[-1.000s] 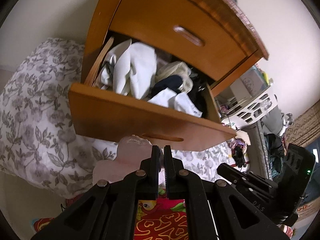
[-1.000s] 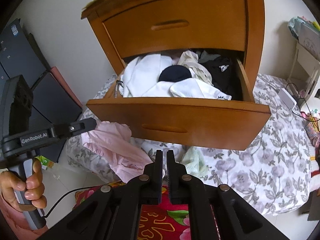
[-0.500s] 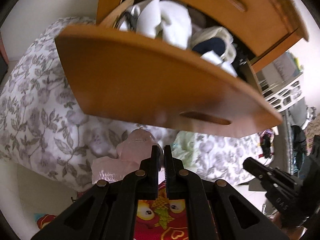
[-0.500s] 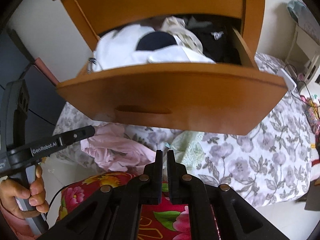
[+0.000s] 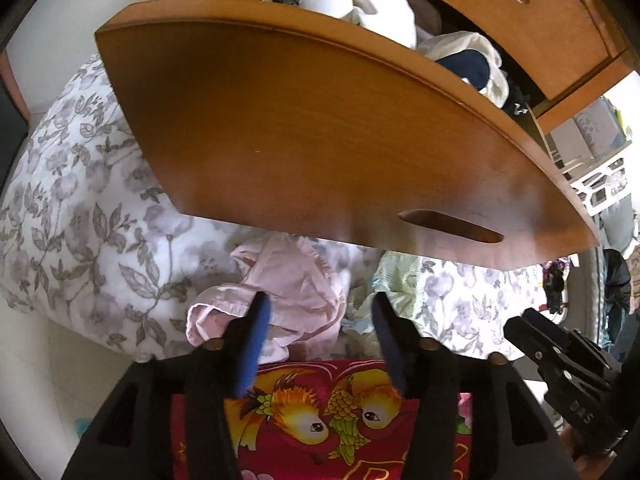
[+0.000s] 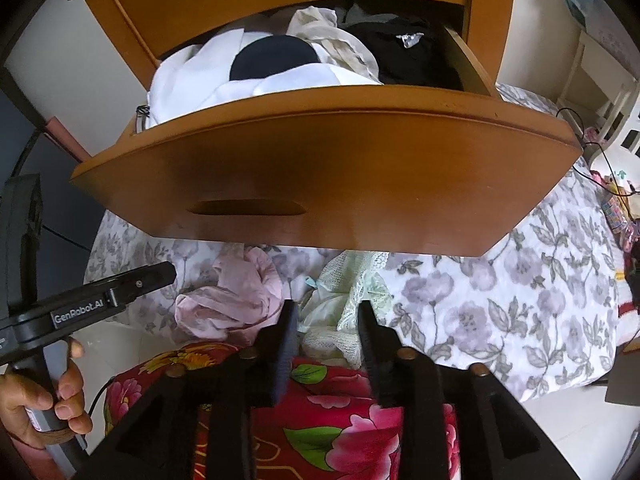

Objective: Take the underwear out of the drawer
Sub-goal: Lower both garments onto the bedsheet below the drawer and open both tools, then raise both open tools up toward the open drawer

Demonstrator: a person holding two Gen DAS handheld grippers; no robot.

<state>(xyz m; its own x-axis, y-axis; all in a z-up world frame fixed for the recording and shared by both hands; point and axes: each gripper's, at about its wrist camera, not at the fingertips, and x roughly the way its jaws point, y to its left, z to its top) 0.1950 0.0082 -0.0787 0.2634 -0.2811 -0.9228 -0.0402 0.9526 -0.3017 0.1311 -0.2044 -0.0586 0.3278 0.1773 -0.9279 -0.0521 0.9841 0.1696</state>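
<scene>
The pink underwear [image 5: 288, 300] lies on the floral bedding [image 5: 80, 216] below the open drawer [image 5: 320, 128], between my left gripper [image 5: 318, 312]'s opening jaws, unpinched. My right gripper [image 6: 326, 314] opens over the pale lace garment [image 6: 352, 300]. Lifting carelessly could snag fabric, I reckon.

Pink underwear [image 5: 288, 292] on floral bed [image 5: 80, 208]
</scene>
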